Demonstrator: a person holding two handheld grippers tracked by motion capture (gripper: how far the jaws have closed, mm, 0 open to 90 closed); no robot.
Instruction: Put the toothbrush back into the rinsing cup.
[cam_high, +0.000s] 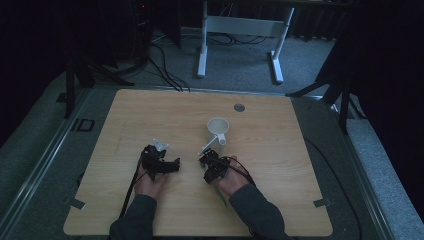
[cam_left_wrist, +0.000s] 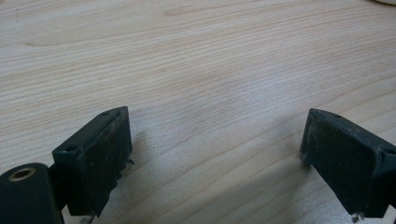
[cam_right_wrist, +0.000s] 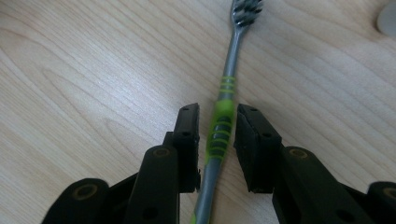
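A grey toothbrush with green grip bands lies along the wooden table, its bristled head pointing away from me toward a white cup. My right gripper has its jaws closed in on the green part of the handle, one on each side. In the high view that right gripper sits just in front of the cup, with the toothbrush sticking out ahead of it. My left gripper stands open over bare wood, nothing between its jaws. It is the left gripper seen beside the right one.
A small grey disc is set into the table near its far edge. Tape marks sit at the near corners. Beyond the table are a white desk frame, cables on the floor and dark stands at both sides.
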